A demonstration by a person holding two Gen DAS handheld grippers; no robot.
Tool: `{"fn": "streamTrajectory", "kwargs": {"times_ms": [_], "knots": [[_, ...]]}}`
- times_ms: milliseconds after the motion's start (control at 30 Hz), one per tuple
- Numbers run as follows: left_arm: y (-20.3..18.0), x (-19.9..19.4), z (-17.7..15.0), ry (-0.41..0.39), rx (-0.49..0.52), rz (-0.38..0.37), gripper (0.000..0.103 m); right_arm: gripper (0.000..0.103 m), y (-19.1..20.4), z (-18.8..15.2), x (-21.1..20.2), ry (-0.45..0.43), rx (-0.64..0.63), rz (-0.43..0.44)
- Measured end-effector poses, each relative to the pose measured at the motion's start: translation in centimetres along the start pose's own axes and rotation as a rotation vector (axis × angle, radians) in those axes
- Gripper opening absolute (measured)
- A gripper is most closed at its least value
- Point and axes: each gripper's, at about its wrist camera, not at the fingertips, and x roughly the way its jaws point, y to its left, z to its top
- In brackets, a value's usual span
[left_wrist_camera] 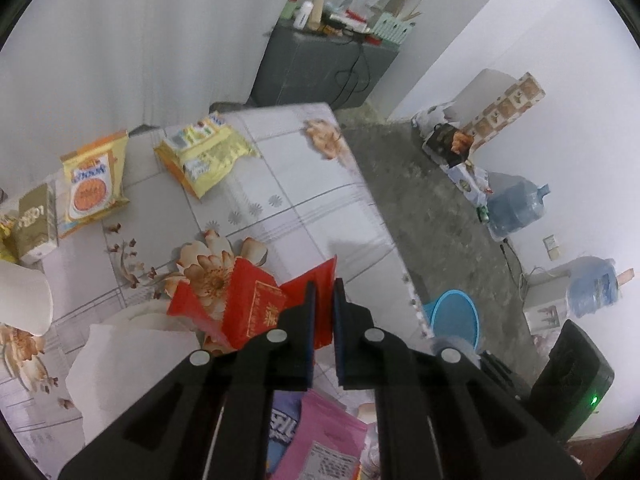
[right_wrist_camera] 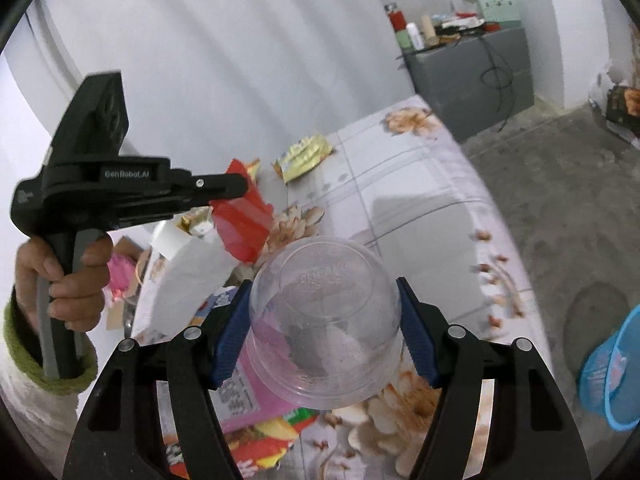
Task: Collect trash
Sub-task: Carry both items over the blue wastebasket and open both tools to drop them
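A crumpled red foil wrapper [left_wrist_camera: 256,308] is hanging pinched between the left gripper's [left_wrist_camera: 323,292] black fingers, jaws closed down onto one flap of it, the rest drooping above the table. From the right wrist view the same wrapper [right_wrist_camera: 242,216] is dangling clear of the tabletop at the nose of the left gripper [right_wrist_camera: 240,190], which a hand [right_wrist_camera: 68,276] in a green knitted cuff is gripping by the handle.

A clear round plastic tub [right_wrist_camera: 326,324], turned bottom toward the camera, is sitting between the right gripper's [right_wrist_camera: 326,332] blue-padded fingers [right_wrist_camera: 230,332]; the pads are pressing both sides of it at a fairly wide spread.

The table [left_wrist_camera: 320,200] is wearing a white vinyl cloth with grey grid lines and tan flower prints. Lying on it: a yellow snack bag [left_wrist_camera: 208,152], an orange-and-white biscuit packet [left_wrist_camera: 94,184], a small gold-brown carton [left_wrist_camera: 34,224], a white paper bag [left_wrist_camera: 132,364], a pink plastic pouch [left_wrist_camera: 320,440] and a red-and-yellow noodle wrapper [right_wrist_camera: 260,444] at the near edge.

Beyond the table a bare grey concrete floor [left_wrist_camera: 420,208] is running to white walls. A blue plastic basket [left_wrist_camera: 456,316] is standing on the floor just beside the table's edge. A grey cabinet [left_wrist_camera: 320,72] cluttered with bottles is standing against the far wall, and two blue water jugs [left_wrist_camera: 516,208] are resting along the side wall.
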Motion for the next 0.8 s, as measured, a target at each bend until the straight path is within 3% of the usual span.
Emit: {"fn": "streamTrajectory", "kwargs": {"times_ms": [267, 500, 800], "knots": [[-3.6, -3.4, -0.5, -0.075, 0.05, -0.019, 0.006, 0.065, -1.7, -0.5, -6.1, -0.101, 0.045, -0.018], [-7.9, -4.8, -1.6, -0.089, 0.109, -0.066, 0.006, 0.065, -4.2, -1.9, -11.0, -0.177, 0.098, -0.058], [-15.9, 0.0, -3.8, 0.006, 0.198, -0.192, 0.006, 0.065, -10.9, -5.8, -16.3, -0.245, 0.254, -0.204]]}}
